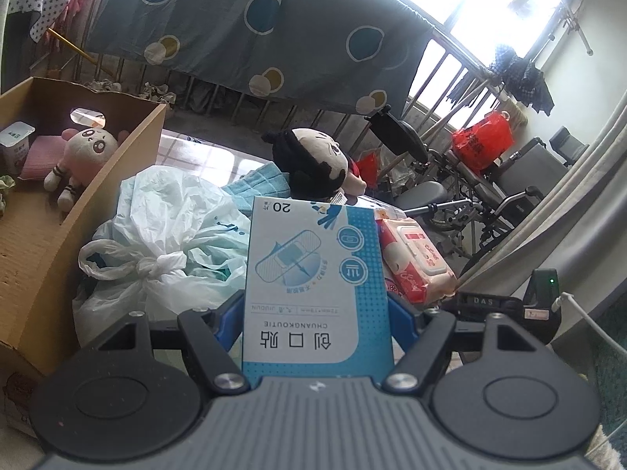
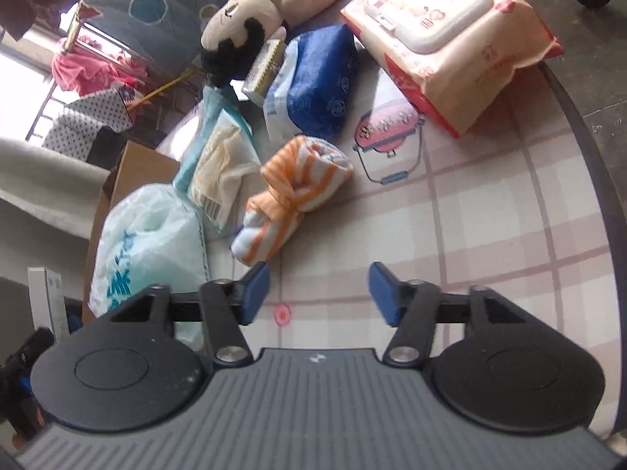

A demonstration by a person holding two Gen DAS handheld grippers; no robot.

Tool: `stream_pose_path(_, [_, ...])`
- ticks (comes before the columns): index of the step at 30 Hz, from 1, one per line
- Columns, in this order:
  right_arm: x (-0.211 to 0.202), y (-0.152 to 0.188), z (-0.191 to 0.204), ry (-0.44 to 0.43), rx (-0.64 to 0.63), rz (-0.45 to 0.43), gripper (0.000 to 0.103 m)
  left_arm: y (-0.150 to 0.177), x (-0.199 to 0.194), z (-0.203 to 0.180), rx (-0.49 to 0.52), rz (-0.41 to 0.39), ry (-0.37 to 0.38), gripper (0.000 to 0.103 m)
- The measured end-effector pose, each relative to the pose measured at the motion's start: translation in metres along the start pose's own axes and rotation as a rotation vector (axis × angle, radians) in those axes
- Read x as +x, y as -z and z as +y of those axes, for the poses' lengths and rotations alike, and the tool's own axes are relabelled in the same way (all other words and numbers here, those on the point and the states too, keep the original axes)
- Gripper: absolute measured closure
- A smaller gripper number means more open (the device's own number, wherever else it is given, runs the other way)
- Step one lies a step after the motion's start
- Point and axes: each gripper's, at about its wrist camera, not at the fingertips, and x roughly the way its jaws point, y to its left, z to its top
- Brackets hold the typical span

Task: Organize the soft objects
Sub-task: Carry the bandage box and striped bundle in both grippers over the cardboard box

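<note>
Progress check, mid-task. I am holding the left tool (image 1: 317, 305) clamped on a bandage box (image 1: 313, 274), lifted upright in front of the lens; its blue pads are pressing both side faces. I am keeping the right tool (image 2: 319, 293) spread apart over the bare checked cloth of the bench (image 2: 490, 215), gripping nothing.

Cardboard box (image 1: 35, 243) is standing beyond the bench's left edge, and it is already carrying a pink plush (image 1: 84, 156), a pink folded cloth (image 1: 39, 154) and a small white cup (image 1: 15, 143). I am reading that as the drop-off, partly filled.

Remaining on the bench: black-haired doll (image 2: 243, 35) at the far edge, wet-wipes pack (image 2: 450, 35) toward the far right corner, blue pouch (image 2: 317, 82) just beside the doll, striped orange towel roll (image 2: 290, 192) near the centre, a cream packet (image 2: 223, 168) and a knotted plastic bag (image 2: 149, 243) along the left edge.

Judgement: roughly a third is done. The bandage box is needing placement first, then the six remaining items; the towel roll is lying nearest the free right tool.
</note>
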Motion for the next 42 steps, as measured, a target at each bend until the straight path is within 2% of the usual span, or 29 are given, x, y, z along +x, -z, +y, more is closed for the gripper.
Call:
stream_pose_path(2, [0.011, -0.006, 0.014, 0.001, 0.002, -0.047, 0.018, 0.001, -0.003, 0.001, -0.008, -0.016, -0.021, 0.029])
stream_pose_path(5, [0.041, -0.021, 0.035, 0.051, 0.034, -0.101, 0.015, 0.001, -0.008, 0.007, -0.031, -0.031, -0.040, 0.029])
stream_pose_path(9, [0.082, -0.030, 0.049, 0.174, 0.079, -0.164, 0.014, 0.002, -0.015, 0.017, -0.062, -0.042, -0.057, 0.029])
stream_pose_path(12, [0.102, -0.026, 0.057, 0.215, -0.005, -0.202, 0.022, 0.002, -0.019, 0.023, -0.068, -0.047, -0.069, 0.029])
stream_pose_path(14, [0.107, -0.022, 0.066, 0.249, -0.137, -0.174, 0.048, 0.002, -0.021, 0.027, -0.071, -0.046, -0.070, 0.029])
stream_pose_path(18, [0.104, -0.013, 0.071, 0.229, -0.378, -0.049, 0.048, 0.001, -0.021, 0.032, -0.071, -0.043, -0.061, 0.029])
stream_pose_path(21, [0.090, 0.006, 0.071, 0.260, -0.531, 0.007, 0.043, 0.001, -0.018, 0.031, -0.068, -0.034, -0.055, 0.029])
stream_pose_path(23, [0.080, 0.018, 0.065, 0.272, -0.568, -0.002, 0.023, 0.002, -0.014, 0.030, -0.063, -0.026, -0.053, 0.029])
stream_pose_path(24, [0.075, 0.023, 0.063, 0.263, -0.573, -0.016, 0.021, 0.002, -0.013, 0.028, -0.059, -0.022, -0.052, 0.029])
stream_pose_path(29, [0.069, 0.031, 0.056, 0.261, -0.589, -0.087, 0.021, 0.002, -0.008, 0.022, -0.038, -0.009, -0.065, 0.029])
stream_pose_path(33, [0.080, 0.021, 0.054, 0.215, -0.552, -0.091, 0.022, 0.001, -0.018, 0.021, -0.029, -0.023, -0.078, 0.029])
stream_pose_path(34, [0.082, 0.020, 0.056, 0.219, -0.563, -0.091, 0.023, 0.000, -0.023, 0.023, -0.029, -0.030, -0.079, 0.029])
stream_pose_path(36, [0.086, 0.021, 0.062, 0.253, -0.597, -0.083, 0.044, -0.004, -0.035, 0.029, -0.033, -0.046, -0.084, 0.029])
stream_pose_path(37, [0.086, 0.022, 0.066, 0.270, -0.608, -0.079, 0.061, -0.006, -0.042, 0.033, -0.035, -0.055, -0.088, 0.029])
stream_pose_path(39, [0.082, 0.020, 0.066, 0.255, -0.556, -0.061, 0.061, -0.012, -0.056, 0.042, -0.040, -0.077, -0.103, 0.029])
stream_pose_path(42, [0.071, 0.013, 0.058, 0.109, -0.381, -0.031, 0.062, -0.024, -0.081, 0.061, -0.039, -0.113, -0.141, 0.029])
